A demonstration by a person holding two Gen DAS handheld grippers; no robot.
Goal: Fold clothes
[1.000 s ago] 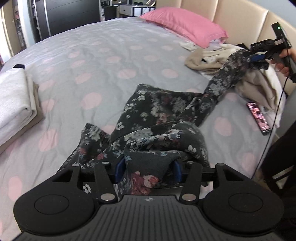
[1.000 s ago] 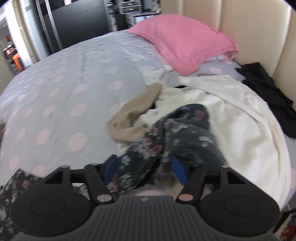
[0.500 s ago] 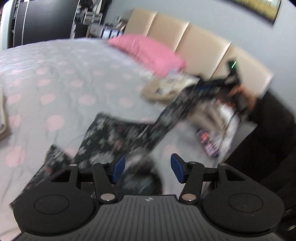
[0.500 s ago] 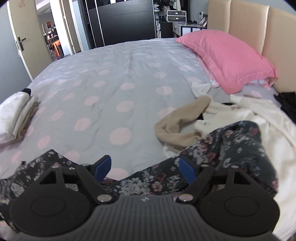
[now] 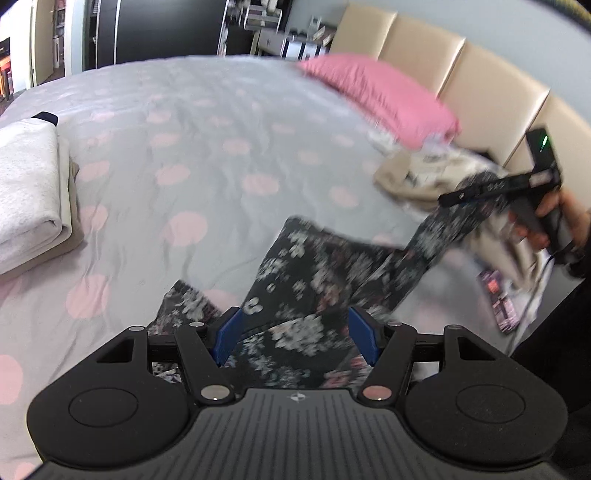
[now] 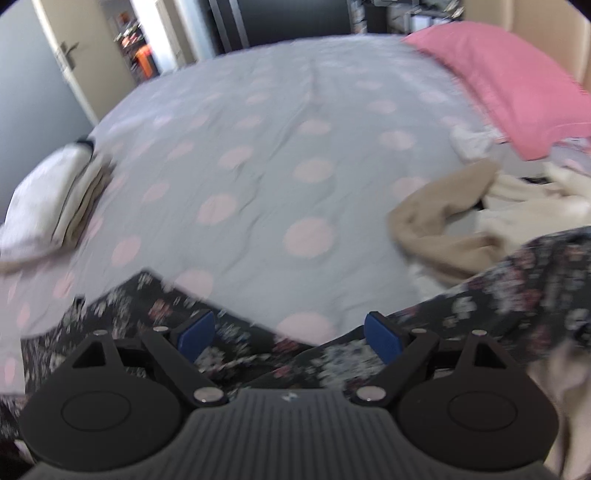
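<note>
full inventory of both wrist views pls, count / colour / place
floral garment: 1, dark with pale and pink flowers, spread on the near bed, one end draped up by the right gripper
bedspread: 1, grey with pink dots, covers the bed
pillow: 1, pink, by the headboard
headboard: 1, beige padded panels, far right
folded clothes: 1 stack, white over beige, left bed edge
unfolded clothes: 1 pile, tan and cream, right side near the pillow
phone: 1, dark, lit screen, right bed edge; blurred
wardrobe: 1, black, far wall
door: 1, cream, far left
left gripper: 1, black with blue pads, open over the garment
right gripper: 1, same, open
hand: 1, holding the right gripper's handle
</note>
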